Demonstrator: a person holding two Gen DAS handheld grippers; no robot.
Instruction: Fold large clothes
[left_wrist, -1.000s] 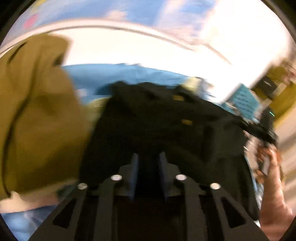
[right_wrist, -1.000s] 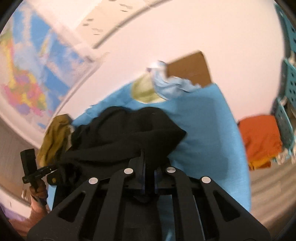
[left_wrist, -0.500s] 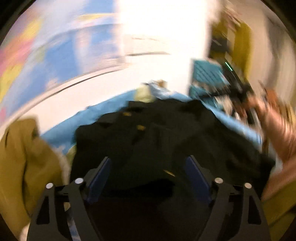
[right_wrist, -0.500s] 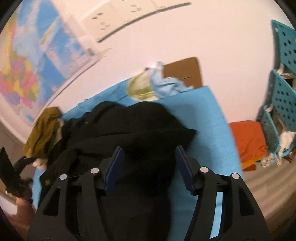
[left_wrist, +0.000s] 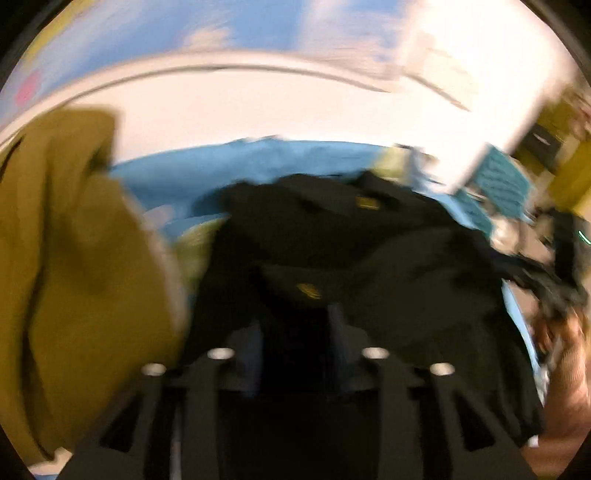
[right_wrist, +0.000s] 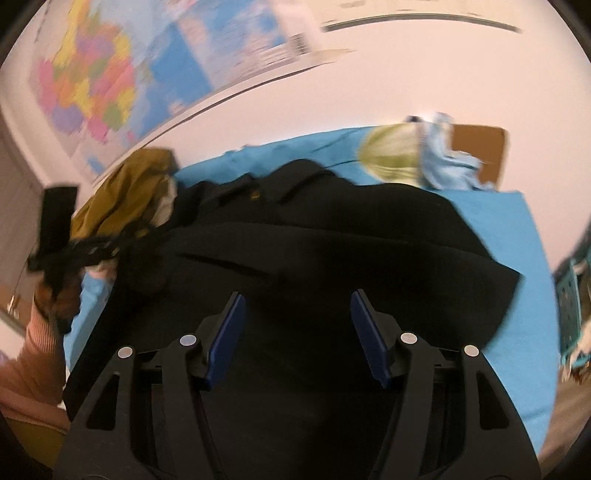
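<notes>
Centre: the black garment (right_wrist: 332, 236) fills the middle of the blue table cover (right_wrist: 517, 236), heaped in folds.
Left edge: an olive garment (right_wrist: 125, 192) is bunched against the black one, closing that side.
Far right corner: a yellow-green cloth (right_wrist: 391, 155) and a pale blue cloth (right_wrist: 447, 155) crowd the corner in front of a brown board (right_wrist: 480, 147).
Right side: a bare strip of blue cover runs near to far beside the black garment.
Far side: a wall with a map (right_wrist: 110, 81) stands just behind the table.
</notes>
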